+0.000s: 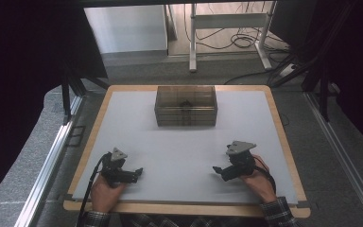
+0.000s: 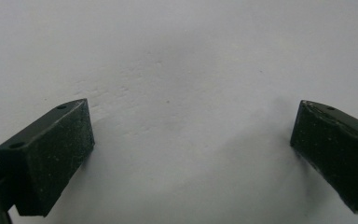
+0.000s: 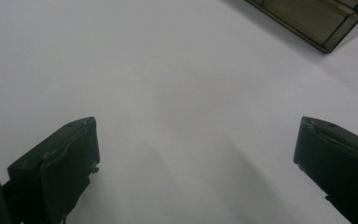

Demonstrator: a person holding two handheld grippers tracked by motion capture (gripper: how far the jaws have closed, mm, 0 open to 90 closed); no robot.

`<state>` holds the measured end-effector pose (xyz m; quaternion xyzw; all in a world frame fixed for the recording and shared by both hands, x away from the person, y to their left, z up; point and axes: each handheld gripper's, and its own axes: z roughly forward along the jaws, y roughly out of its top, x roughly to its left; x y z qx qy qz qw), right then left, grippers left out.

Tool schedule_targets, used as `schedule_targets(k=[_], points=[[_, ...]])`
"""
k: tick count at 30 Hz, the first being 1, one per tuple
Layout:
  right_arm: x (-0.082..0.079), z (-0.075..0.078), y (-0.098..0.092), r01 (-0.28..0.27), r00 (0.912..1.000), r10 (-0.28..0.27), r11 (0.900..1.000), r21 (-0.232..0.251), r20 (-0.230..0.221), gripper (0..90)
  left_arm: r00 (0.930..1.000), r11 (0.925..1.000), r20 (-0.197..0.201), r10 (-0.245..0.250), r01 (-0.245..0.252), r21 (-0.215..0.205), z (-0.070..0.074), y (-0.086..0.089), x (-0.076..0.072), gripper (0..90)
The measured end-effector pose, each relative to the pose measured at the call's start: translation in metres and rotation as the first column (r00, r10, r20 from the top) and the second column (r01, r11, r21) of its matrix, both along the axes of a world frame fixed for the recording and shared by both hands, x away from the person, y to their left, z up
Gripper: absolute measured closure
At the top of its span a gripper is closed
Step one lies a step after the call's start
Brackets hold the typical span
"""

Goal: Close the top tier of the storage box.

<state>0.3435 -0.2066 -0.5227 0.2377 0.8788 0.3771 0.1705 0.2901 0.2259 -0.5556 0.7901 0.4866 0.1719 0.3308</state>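
Though both grippers (image 2: 191, 154) (image 3: 196, 172) gape wide, the smoky box's (image 1: 185, 106) dark contents stay indistinct.

Found no readable text, label, brand, number or sign anywhere: none on the translucent box (image 1: 185, 105), none on the white table (image 1: 179, 151), none on either gripper's black jaws.

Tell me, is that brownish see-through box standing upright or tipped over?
Upright: the box sits flat on the white table, walls vertical, apart from both tools.
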Motion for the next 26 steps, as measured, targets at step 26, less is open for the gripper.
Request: schedule_targets(k=[26], points=[[0.001,-0.013,-0.009,0.005,0.9940,-0.008,0.999,-0.032,-0.109,0.0,1.0000,1.0000,0.001,-0.001,0.001,0.001,0.000,0.000,0.000,0.0]])
